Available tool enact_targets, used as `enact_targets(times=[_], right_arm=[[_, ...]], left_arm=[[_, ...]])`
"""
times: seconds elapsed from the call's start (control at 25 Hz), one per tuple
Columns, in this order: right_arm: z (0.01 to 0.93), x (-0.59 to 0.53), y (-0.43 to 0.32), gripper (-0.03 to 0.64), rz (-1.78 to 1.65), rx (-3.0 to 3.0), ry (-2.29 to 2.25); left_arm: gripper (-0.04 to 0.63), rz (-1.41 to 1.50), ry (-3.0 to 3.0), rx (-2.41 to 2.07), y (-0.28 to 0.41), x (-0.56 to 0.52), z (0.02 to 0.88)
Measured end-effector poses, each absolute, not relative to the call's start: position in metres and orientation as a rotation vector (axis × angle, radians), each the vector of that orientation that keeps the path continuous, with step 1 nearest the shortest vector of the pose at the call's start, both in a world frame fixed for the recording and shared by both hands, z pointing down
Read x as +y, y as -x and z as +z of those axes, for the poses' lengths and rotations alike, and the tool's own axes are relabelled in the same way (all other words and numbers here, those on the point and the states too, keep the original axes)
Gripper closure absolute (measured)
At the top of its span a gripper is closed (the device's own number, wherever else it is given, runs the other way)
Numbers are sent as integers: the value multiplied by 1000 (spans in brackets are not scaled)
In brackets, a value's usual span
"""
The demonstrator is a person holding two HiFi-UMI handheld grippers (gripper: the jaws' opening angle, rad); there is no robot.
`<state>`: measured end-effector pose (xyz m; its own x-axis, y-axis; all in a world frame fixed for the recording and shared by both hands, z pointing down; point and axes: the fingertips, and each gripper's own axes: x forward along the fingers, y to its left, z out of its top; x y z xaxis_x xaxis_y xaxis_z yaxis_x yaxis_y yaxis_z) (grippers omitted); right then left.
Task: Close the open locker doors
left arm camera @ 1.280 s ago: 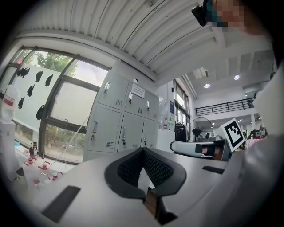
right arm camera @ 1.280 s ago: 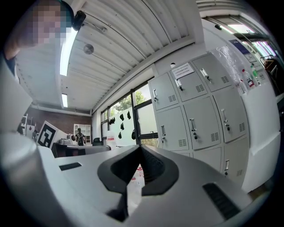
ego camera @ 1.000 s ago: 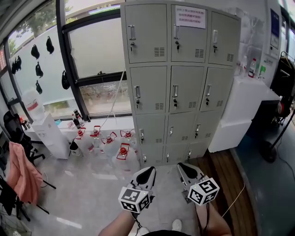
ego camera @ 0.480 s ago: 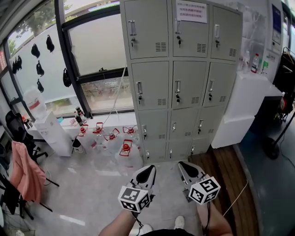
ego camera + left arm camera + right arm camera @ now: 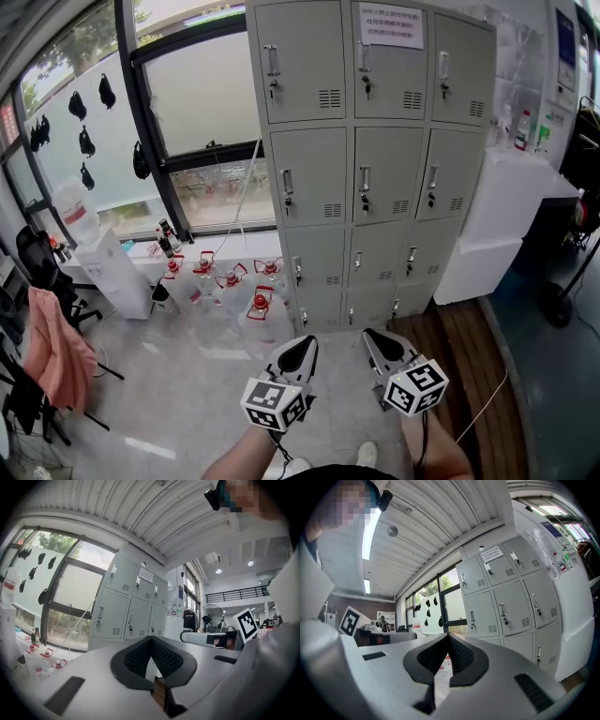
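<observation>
A grey bank of lockers [image 5: 370, 159] stands ahead against the wall, and every door that I see on it lies flush and closed, each with a handle and key. It shows again as the lockers [image 5: 133, 609] in the left gripper view and the lockers [image 5: 506, 592] in the right gripper view. My left gripper [image 5: 307, 344] and right gripper [image 5: 368, 337] hang side by side low in the head view, well short of the lockers. Both are shut with nothing between the jaws, the left gripper [image 5: 150, 639] and right gripper [image 5: 448, 637] pointing level.
Several water jugs with red caps [image 5: 255, 302] sit on the floor left of the lockers, under a large window [image 5: 202, 103]. A white cabinet [image 5: 492, 230] stands to the right, a small white unit [image 5: 108, 272] and a chair with a pink cloth [image 5: 52, 352] to the left.
The head view has shifted slightly, so the lockers sit a little lower and to the right in the picture. Both grippers have kept their places and stay shut.
</observation>
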<state>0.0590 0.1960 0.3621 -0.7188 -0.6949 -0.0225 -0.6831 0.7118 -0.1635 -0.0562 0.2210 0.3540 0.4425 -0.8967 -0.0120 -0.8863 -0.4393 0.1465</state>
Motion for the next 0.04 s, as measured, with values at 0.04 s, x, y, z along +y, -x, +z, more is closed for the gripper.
enact_targets(times=[0.04], right_arm=[[362,195,-60,614,-219,2830,1141]], left_arm=[[580,-134,-2565,-1594,56,220,354]])
